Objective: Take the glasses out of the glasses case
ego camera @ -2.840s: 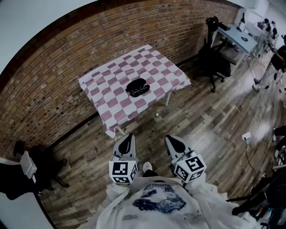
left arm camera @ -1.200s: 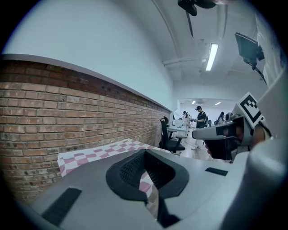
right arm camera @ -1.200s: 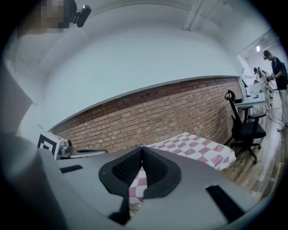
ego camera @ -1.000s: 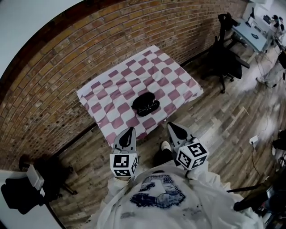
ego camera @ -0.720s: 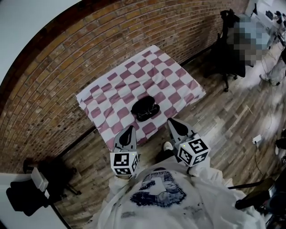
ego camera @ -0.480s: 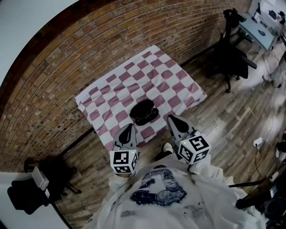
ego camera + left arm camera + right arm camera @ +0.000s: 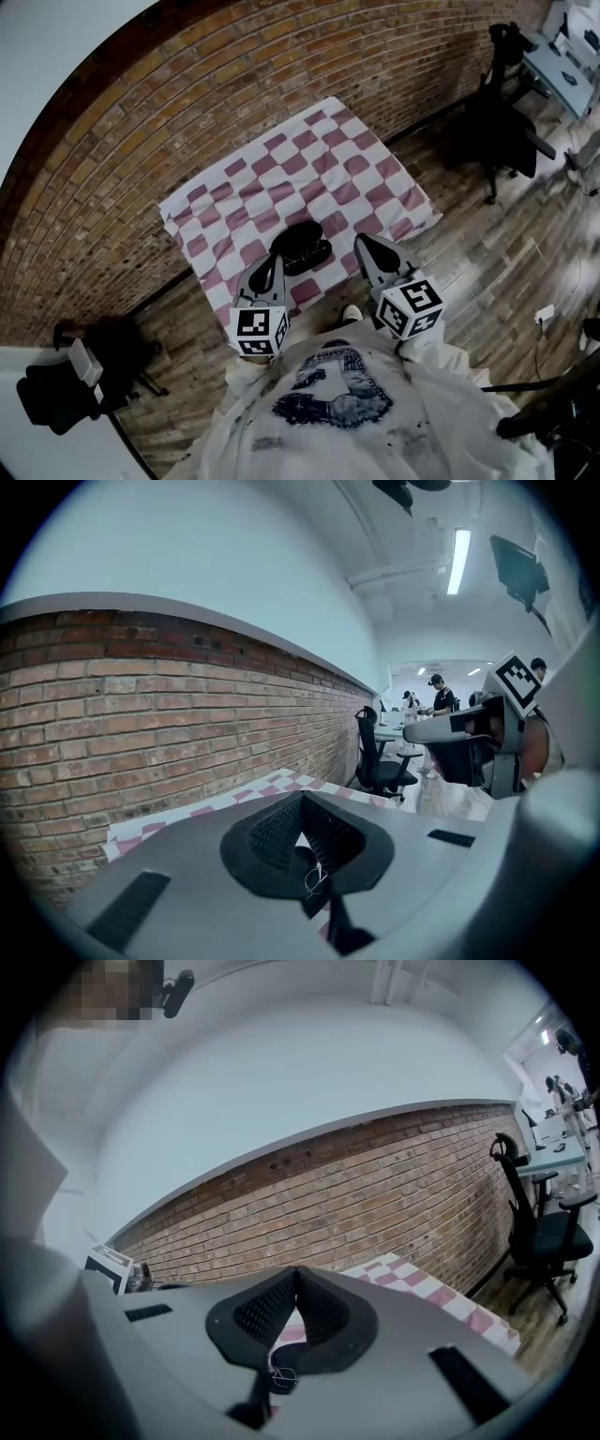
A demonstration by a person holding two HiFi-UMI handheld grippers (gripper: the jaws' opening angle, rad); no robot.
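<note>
Head view: glasses case lying on the checkered worktop near its front edge, between left gripper and right gripper; its long axis runs lower left to upper right. Gripper views alone show each jaw pair pressed together, empty; the left also shows an office chair.

I hold my left gripper and right gripper side by side before my chest, pointing forward and slightly down, both pairs of jaws pressed together on nothing.
</note>
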